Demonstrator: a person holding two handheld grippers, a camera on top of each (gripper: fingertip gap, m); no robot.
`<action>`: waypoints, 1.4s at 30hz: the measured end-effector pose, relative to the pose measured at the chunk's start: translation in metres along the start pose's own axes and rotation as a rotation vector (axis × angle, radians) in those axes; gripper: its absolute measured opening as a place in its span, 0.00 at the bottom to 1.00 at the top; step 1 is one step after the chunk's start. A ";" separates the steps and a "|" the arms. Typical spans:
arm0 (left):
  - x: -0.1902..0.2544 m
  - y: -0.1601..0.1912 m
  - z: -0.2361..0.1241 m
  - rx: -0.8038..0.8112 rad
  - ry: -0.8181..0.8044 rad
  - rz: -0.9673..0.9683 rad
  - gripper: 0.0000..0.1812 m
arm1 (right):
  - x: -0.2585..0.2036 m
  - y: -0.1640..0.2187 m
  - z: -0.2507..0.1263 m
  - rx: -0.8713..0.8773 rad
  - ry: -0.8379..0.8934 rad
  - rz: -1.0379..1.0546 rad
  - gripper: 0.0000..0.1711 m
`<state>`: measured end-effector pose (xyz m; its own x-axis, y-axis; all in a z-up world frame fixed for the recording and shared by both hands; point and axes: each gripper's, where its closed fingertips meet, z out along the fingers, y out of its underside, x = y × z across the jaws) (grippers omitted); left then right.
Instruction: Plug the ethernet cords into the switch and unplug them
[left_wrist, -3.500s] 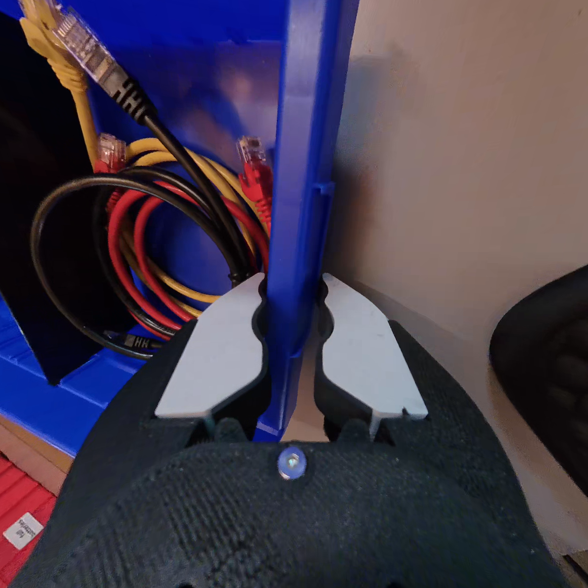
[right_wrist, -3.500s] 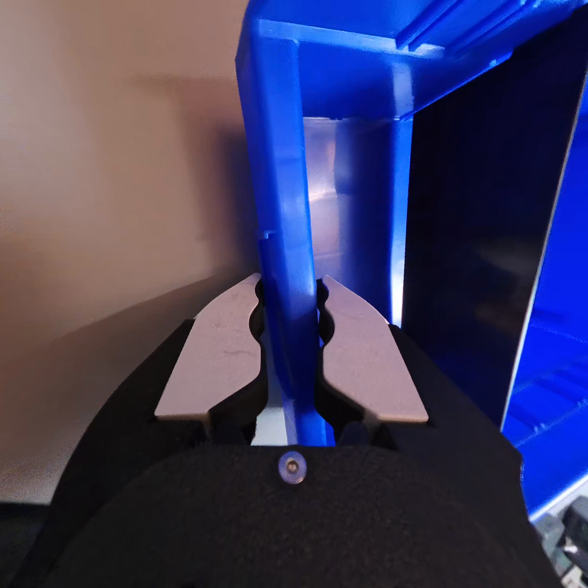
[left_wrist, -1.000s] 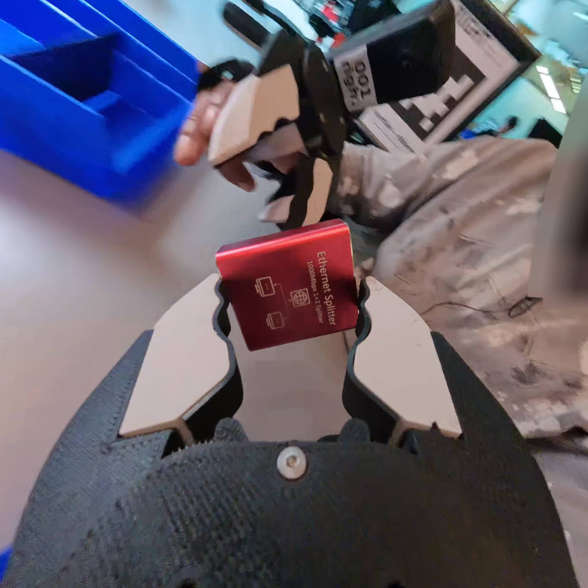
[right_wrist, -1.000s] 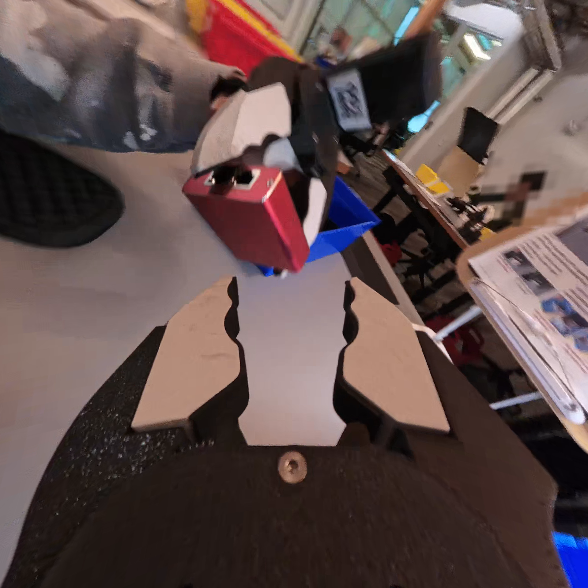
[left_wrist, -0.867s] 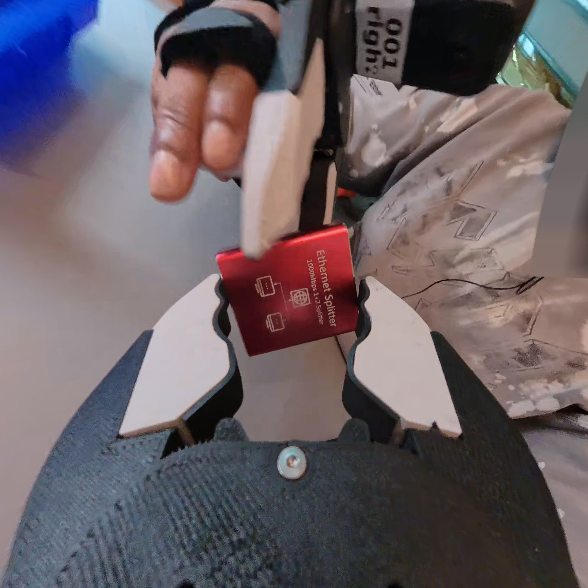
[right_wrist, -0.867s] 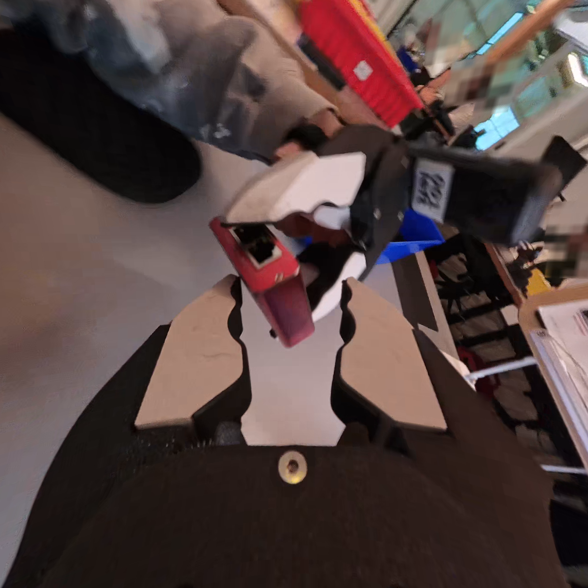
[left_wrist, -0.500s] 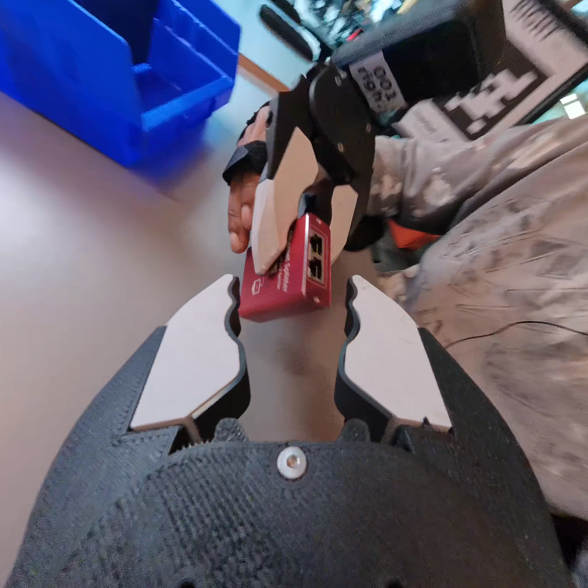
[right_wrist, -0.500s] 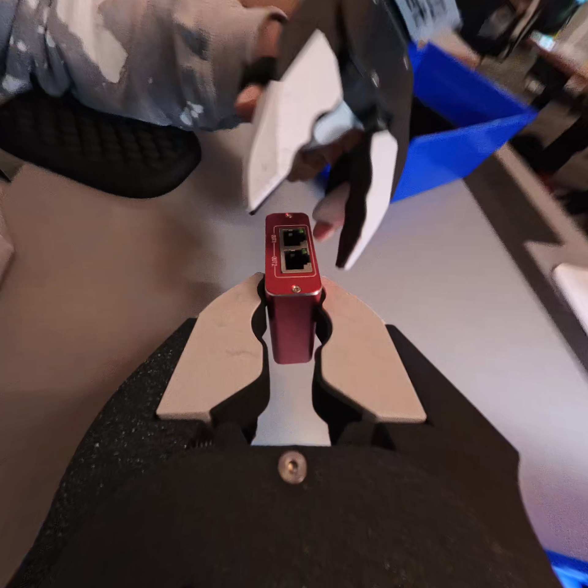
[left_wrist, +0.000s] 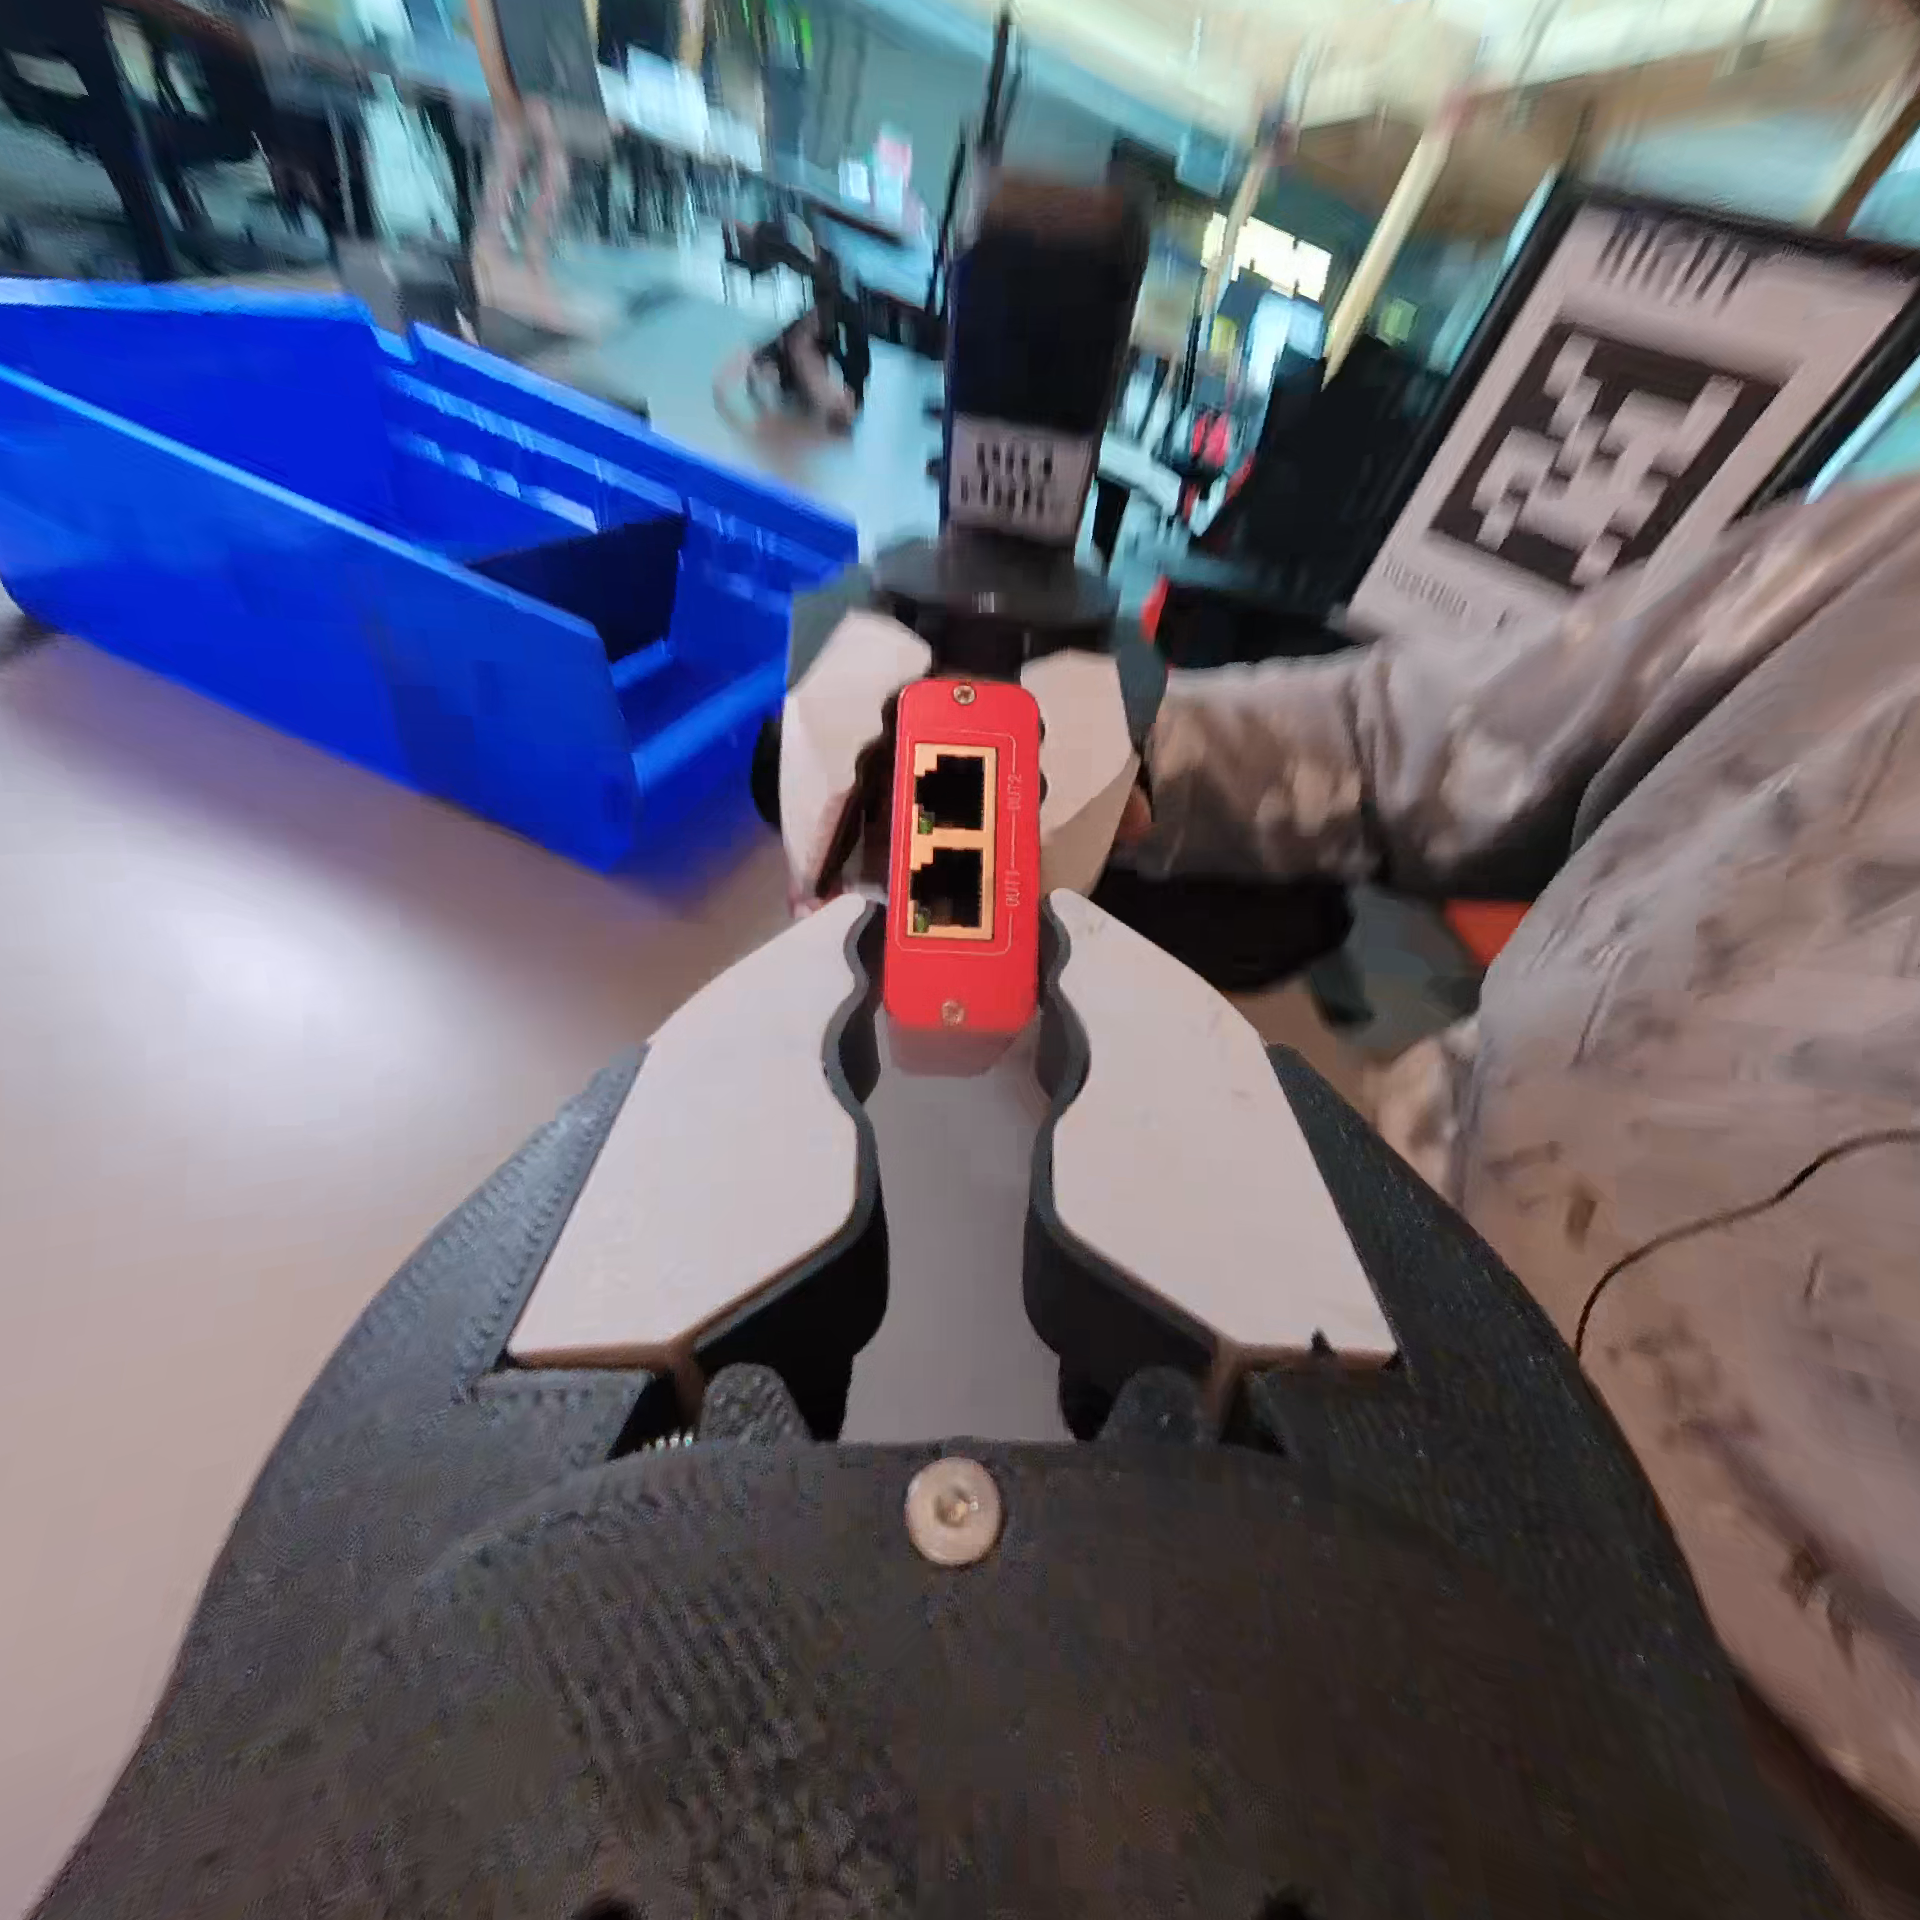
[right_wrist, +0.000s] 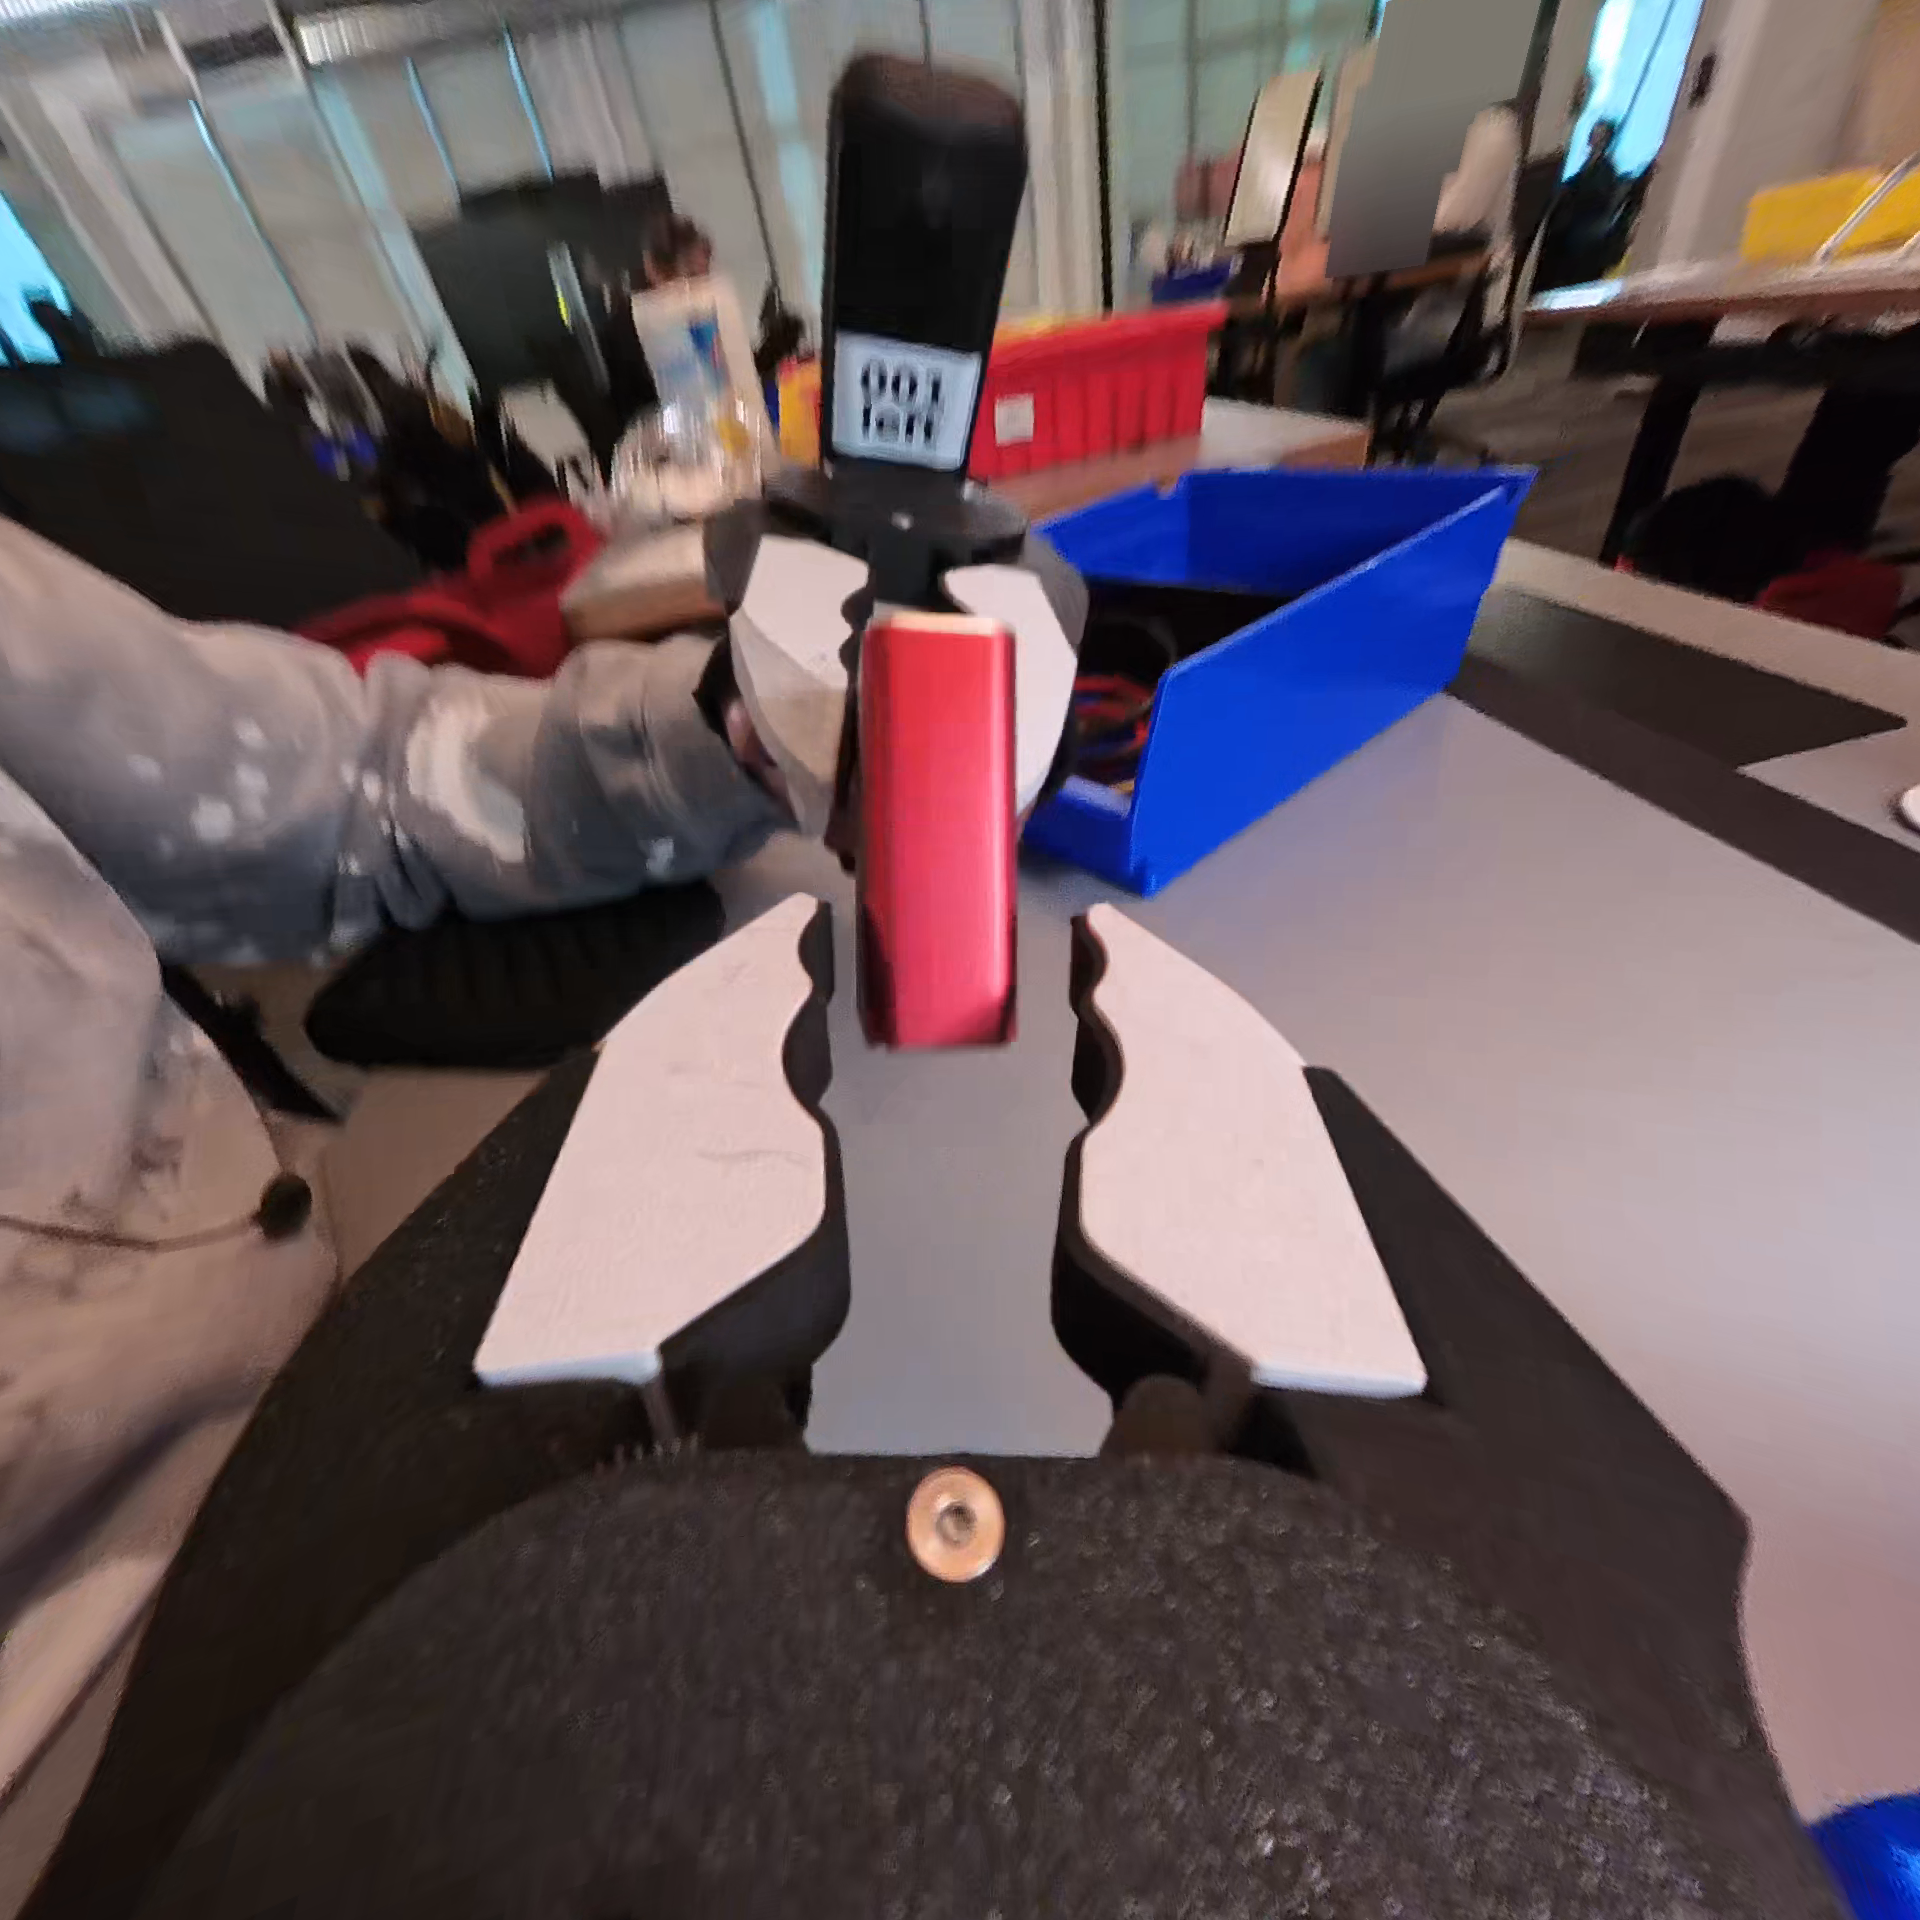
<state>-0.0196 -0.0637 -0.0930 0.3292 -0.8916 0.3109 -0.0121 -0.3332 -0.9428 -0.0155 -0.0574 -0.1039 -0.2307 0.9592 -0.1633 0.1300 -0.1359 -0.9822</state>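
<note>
Above the grey desk (left_wrist: 260, 1039), the red switch (left_wrist: 961, 862) sits in the air between the two tools, its end with two empty ports facing the left wrist camera. The left gripper (left_wrist: 961, 935) has its jaws clenched on the switch's sides at their tips. The right gripper (right_wrist: 945, 935) faces it from the far end with its jaws released, a gap showing on each side of the switch. A blue bin (right_wrist: 1299, 665) stands on the desk behind, with red and black ethernet cords (right_wrist: 1112, 717) coiled inside. A person's pale patterned sleeve (left_wrist: 1351, 769) reaches to the right gripper.
</note>
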 end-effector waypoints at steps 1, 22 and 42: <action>0.000 -0.009 -0.003 0.067 0.005 -0.019 0.15 | -0.001 -0.005 0.000 0.047 0.003 0.017 0.27; 0.020 -0.004 0.013 0.050 -0.047 0.264 0.15 | -0.025 -0.024 -0.009 0.134 -0.028 -0.196 0.16; 0.037 -0.021 0.008 0.236 0.076 0.214 0.15 | -0.039 -0.029 0.003 0.185 -0.029 -0.178 0.17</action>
<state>0.0006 -0.0870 -0.0625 0.2715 -0.9569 0.1028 0.1485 -0.0639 -0.9869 -0.0135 -0.0920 -0.0698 -0.2618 0.9650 0.0134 -0.0929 -0.0113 -0.9956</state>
